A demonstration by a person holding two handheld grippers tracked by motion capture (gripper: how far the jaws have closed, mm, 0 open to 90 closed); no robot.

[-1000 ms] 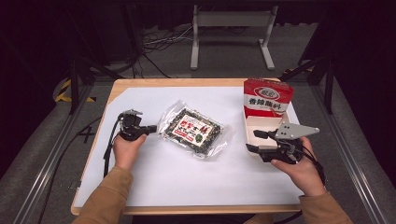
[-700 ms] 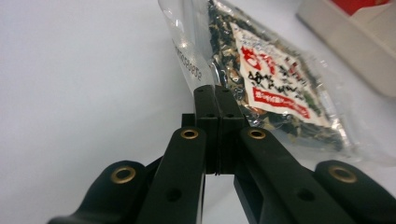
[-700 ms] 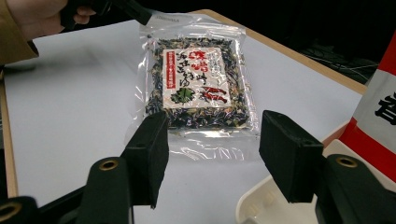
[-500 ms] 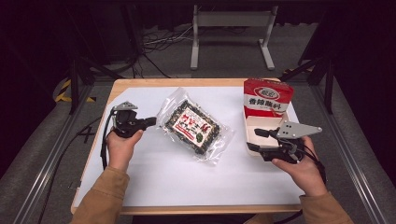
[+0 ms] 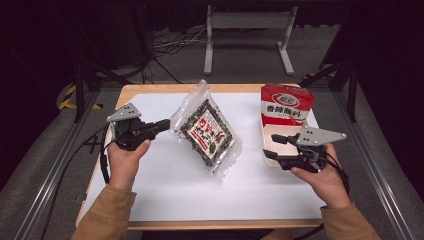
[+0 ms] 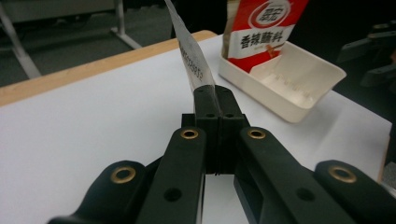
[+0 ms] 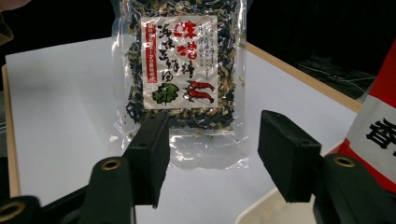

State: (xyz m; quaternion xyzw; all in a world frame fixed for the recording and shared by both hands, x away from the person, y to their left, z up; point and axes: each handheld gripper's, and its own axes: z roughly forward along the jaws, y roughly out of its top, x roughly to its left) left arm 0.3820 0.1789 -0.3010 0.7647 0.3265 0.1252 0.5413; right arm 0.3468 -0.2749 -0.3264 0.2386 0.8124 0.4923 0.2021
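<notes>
Left gripper [image 5: 165,123] pinches the seaweed bag [image 5: 206,131]; red packet [image 5: 286,104] stands in white tray [image 5: 268,159].

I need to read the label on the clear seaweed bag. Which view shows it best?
The right gripper view: the seaweed bag faces the camera, label square-on. The high view shows the whole seaweed bag tilted and small; the left gripper view shows its clear edge pinched between the left gripper fingers.

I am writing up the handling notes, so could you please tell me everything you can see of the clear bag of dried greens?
The clear bag of dried greens is a flat, glossy plastic pouch packed with dark green flakes, with a white label printed in red characters and red shrimp. The left gripper is shut on its sealed edge and holds it tilted up, its lower corner near the white table. Nothing else touches it.
</notes>
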